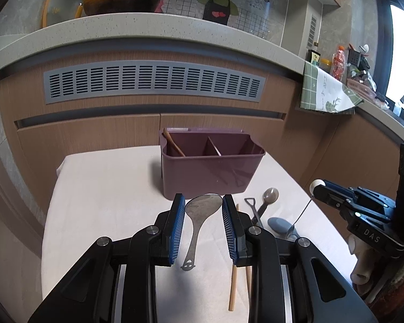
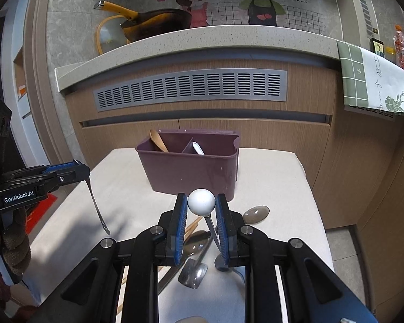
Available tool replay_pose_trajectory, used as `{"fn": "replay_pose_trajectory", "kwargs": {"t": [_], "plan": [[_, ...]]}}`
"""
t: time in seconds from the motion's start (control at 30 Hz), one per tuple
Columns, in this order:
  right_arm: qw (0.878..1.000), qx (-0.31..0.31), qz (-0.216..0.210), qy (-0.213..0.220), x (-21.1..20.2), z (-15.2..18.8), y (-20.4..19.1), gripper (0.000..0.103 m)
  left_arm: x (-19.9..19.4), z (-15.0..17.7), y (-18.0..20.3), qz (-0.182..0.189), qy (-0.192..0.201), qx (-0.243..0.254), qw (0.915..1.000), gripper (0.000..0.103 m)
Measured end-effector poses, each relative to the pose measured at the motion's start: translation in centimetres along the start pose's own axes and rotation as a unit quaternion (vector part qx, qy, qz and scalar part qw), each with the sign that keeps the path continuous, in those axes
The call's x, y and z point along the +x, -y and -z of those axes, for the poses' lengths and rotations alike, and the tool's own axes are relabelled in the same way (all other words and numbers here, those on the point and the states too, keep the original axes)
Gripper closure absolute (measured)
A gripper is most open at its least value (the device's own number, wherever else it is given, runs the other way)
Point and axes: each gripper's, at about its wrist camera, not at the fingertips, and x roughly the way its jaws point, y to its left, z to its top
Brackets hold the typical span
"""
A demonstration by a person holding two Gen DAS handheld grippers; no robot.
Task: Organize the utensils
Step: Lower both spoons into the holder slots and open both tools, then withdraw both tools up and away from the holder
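Glossy metal rice spoon (image 1: 203, 206)

- Mauve plastic caddy (image 1: 212, 173) stands ahead of both claws, a tan wooden spoon (image 2: 157, 140) in its left compartment
- Dull silver rice paddle (image 1: 202, 210) sits between the left gripper (image 1: 203, 202)'s ribbed blue pads (image 1: 178, 226)
- Glossy white ball (image 2: 201, 202), on a thin steel stem, is pinched in the right gripper (image 2: 201, 204)'s blue-lined black fingers
- Off-white cloth (image 1: 107, 196) covers the table below
- Grey slotted vent (image 2: 191, 88) crosses wood-grain cabinetry beyond
- Green-checked towel (image 2: 374, 80) hangs far right of the claw
- Speckled cream countertop (image 1: 153, 27) carries a brown pan with a yellow handle (image 2: 159, 20)
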Motion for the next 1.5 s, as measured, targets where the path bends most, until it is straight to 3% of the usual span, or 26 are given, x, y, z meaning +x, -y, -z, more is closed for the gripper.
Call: {"fn": "replay_pose_trajectory", "kwargs": {"t": [0.1,0.2,0.37,0.43,0.53,0.7,0.97,1.27,1.4,1.5], "plan": [[1.000,0.002,-0.004,0.004,0.0,-0.7,0.0,0.083,-0.4,-1.2,0.2,0.004,0.013,0.002,0.9999,0.074],[1.000,0.012,-0.020,0.021,-0.3,-3.2,0.3,0.083,-1.2,-4.5,0.6,0.022,0.039,0.003,0.9990,0.074],[0.995,0.015,-0.032,0.095,-2.4,-12.1,0.6,0.083,-2.8,-11.8,0.8,0.070,0.109,-0.015,0.9915,0.074],[0.992,0.013,-0.030,0.119,-2.9,-14.9,0.7,0.083,-2.3,-14.2,0.4,0.087,0.120,-0.023,0.9887,0.074],[0.991,0.008,-0.024,0.131,-1.9,-17.4,0.8,0.083,-0.5,-16.2,-0.6,0.084,0.129,-0.037,0.9874,0.074],[0.994,0.010,-0.022,0.107,2.0,-16.9,1.4,0.083,4.5,-16.1,-2.9,0.102,0.097,-0.070,0.9876,0.074],[0.997,0.062,-0.038,0.025,10.6,-13.6,3.6,0.083,12.2,-13.0,-4.8,0.078,0.021,-0.085,0.9931,0.074],[0.995,0.075,-0.054,-0.050,15.8,-10.6,4.1,0.081,17.5,-9.9,-6.2,0.084,-0.048,-0.110,0.9892,0.073],[0.997,0.044,-0.043,-0.049,15.2,-10.0,3.6,0.081,16.5,-9.9,-6.5,0.100,-0.027,-0.126,0.9865,0.071],[0.999,0.016,-0.032,-0.025,13.1,-10.0,3.1,0.076,13.9,-10.1,-6.4,0.096,0.012,-0.132,0.9866,0.062]]}}
